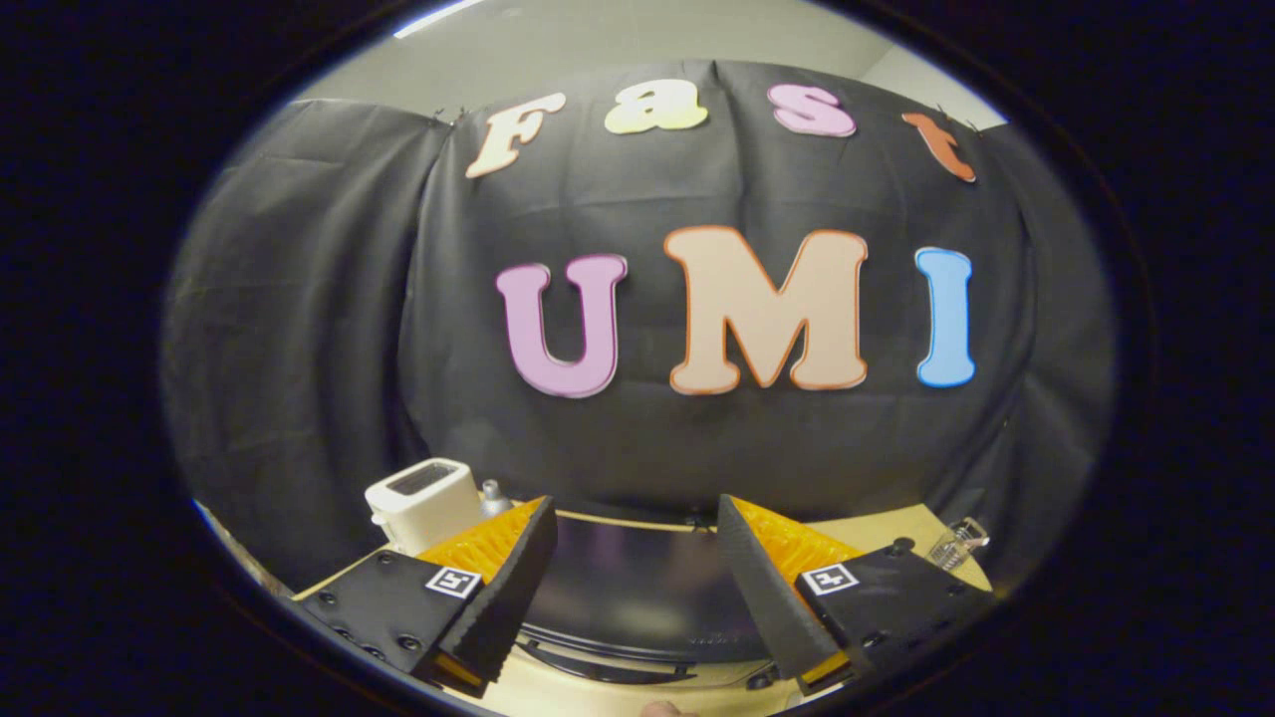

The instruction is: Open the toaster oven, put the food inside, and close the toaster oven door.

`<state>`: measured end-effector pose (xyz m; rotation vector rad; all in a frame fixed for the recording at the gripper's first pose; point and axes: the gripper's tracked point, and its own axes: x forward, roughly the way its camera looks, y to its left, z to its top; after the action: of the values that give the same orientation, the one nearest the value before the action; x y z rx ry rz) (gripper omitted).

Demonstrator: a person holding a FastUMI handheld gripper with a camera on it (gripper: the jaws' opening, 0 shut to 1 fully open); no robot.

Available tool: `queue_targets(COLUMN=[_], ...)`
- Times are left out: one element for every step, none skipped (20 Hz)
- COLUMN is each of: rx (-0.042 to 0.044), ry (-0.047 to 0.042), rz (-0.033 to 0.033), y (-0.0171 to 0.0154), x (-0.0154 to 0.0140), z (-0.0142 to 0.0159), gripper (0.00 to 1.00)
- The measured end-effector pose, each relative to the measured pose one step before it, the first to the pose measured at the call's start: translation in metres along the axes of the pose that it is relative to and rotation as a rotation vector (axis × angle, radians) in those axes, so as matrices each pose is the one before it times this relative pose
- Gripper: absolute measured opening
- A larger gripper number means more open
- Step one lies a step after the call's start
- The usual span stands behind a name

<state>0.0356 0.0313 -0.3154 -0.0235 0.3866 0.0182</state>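
My claw [633, 558] is spread wide, gripping nothing. The oven's [637, 597] dark top sits between and below my fingers, on the desk [877, 533]. A white toaster [423, 503] stands toward the desk's back left, a clear cup [958, 543] toward its right edge.

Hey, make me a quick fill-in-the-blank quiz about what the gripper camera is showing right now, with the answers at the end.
1. The gripper has its fingers ____, with nothing held between them.
2. Between and beyond the fingers lies the dark top of the toaster oven, which rests on a ____ table.
3. The white toaster has a slot on its ____.

Answers: open; wooden; top
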Motion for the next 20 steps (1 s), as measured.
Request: queue_targets(rx=[0.00030, 0.00266, -0.00818, -0.01209, -0.01166, -0.00720, -0.00313, 0.00190, 0.02287, 0.01846, 0.00760, -0.00425, -0.02136, 0.00077, 0.00462, 0.01573, 0.04056, 0.02293, -0.00797, -0.02208], ry=[0.03985, 0.03194, 0.02955, 0.02572, 0.02421, 0.01748, 0.01961, 0.02236, -0.01295, 0.01138, -0.00216, -0.00308, -0.00634, 0.00183, -0.00114, 0.02673, 0.01699, 0.00307, 0.00501, 0.00022], rz=[-0.00180, -0.00548, -0.00988, -0.00735, -0.00136, 0.00331, 0.00273, 0.00679, 0.01210, -0.00204, 0.00763, 0.00174, 0.00561, 0.00955, 0.00430, 0.00970, 0.00848, 0.00218, 0.00389, 0.00208], y=[0.00030, -0.00027, -0.00233, -0.00121, 0.00046, 0.00051, 0.00064, 0.00137, 0.00179, -0.00096, 0.00028, 0.00020, 0.00213, 0.00172, -0.00072, -0.00048, 0.00234, -0.00057, 0.00133, 0.00227], x=[0.00330, 0.00442, 0.00445, 0.00311, 0.00253, 0.00224, 0.00075, -0.00127, -0.00392, -0.00230, -0.00804, -0.00268, -0.00534, -0.00551, -0.00355, -0.00401, -0.00536, -0.00488, -0.00422, -0.00426], z=[-0.02162, -0.01818, -0.01646, -0.01167, -0.01146, -0.00941, -0.01016, -0.00990, -0.00285, -0.00176, -0.00262, -0.00212, -0.00310, -0.00384, -0.00236, -0.00499, -0.00657, -0.00381, -0.00661, -0.00228], gripper=[1.00, 1.00, 1.00, 1.00, 1.00, 1.00, 1.00, 1.00, 1.00, 1.00, 1.00, 1.00, 1.00, 1.00, 1.00, 1.00, 1.00, 0.99, 0.99, 0.99])
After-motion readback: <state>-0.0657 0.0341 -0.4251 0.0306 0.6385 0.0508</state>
